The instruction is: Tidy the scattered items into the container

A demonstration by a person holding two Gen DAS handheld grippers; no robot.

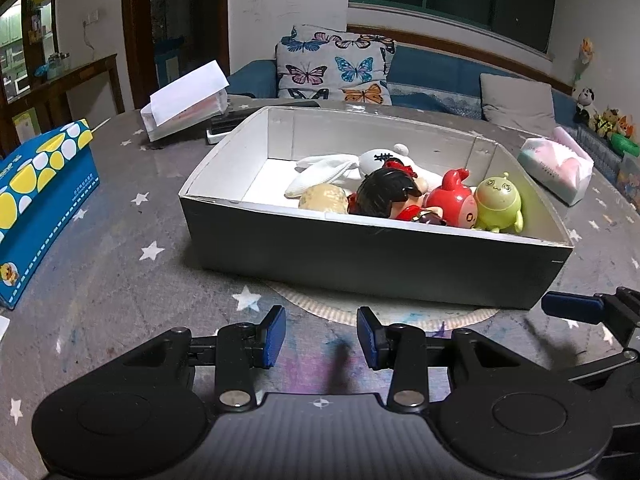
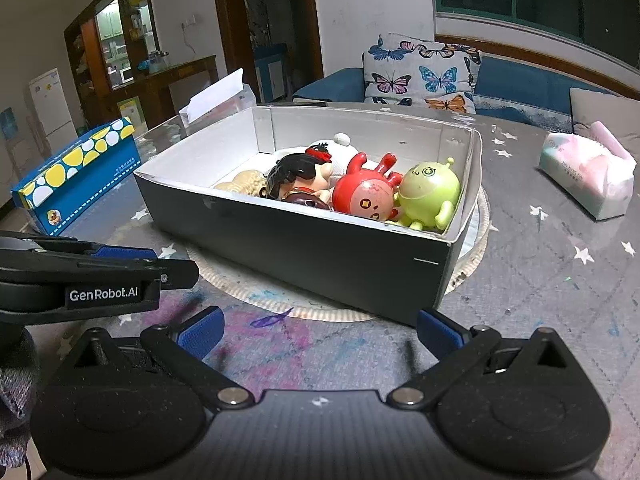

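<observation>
A dark box with a white inside [image 1: 360,256] [image 2: 320,248] stands on the table. In it lie several toys: a green figure [image 1: 498,204] [image 2: 430,192], a red figure [image 1: 452,200] [image 2: 364,196], a black-haired doll [image 1: 386,194] [image 2: 298,178], a beige toy [image 1: 324,198] [image 2: 244,182] and a white plush [image 1: 344,170] [image 2: 340,148]. My left gripper [image 1: 321,336] is open and empty, just in front of the box. My right gripper [image 2: 320,330] is wide open and empty, also in front of the box. The left gripper also shows in the right wrist view [image 2: 120,264].
A blue and yellow tissue box [image 1: 36,208] [image 2: 80,176] sits at the left. A soft tissue pack [image 1: 556,168] [image 2: 588,172] lies at the right. A white folded box [image 1: 184,100] and a remote [image 1: 224,124] lie behind. A round mat [image 2: 240,280] lies under the box.
</observation>
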